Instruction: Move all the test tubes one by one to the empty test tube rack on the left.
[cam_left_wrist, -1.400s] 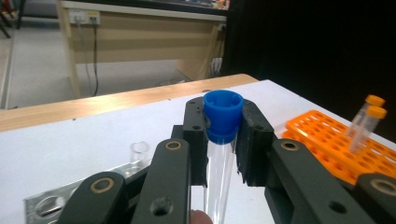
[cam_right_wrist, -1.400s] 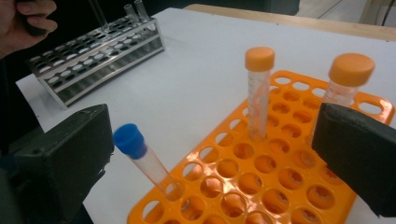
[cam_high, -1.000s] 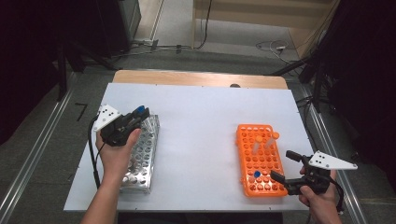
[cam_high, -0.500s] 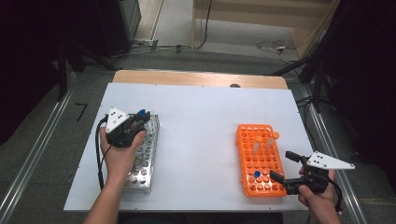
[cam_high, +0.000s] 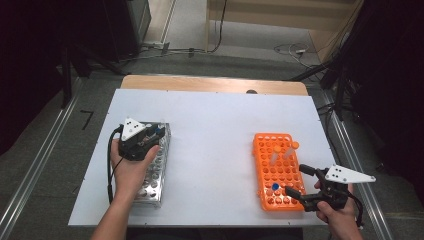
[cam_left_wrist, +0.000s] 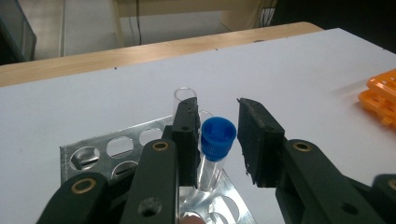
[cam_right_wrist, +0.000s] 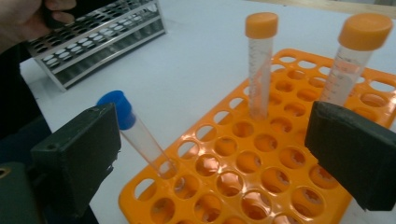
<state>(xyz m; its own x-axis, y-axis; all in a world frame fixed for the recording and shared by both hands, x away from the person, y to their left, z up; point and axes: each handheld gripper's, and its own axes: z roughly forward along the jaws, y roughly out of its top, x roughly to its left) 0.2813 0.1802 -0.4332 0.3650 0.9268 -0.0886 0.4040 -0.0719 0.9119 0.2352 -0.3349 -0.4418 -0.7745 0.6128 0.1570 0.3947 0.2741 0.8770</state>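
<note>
Open tube (cam_left_wrist: 185, 100) behind jaws; orange rack (cam_high: 276, 170) far right

1. The high camera hangs above my side of the tabletop (cam_high: 215, 125), looking forward and down, far off.
2. My left tongs' camera sits close over the metal rack (cam_left_wrist: 93, 154), facing the tabletop's far edge.
3. My right tongs' camera hovers close over the orange rack (cam_right_wrist: 261, 158), facing the metal rack (cam_right_wrist: 98, 39), which all three views share.

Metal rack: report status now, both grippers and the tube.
Left gripper jaws just opening around blue-capped tube, seated in metal rack. Right gripper open over orange rack. Nothing in the way.
</note>
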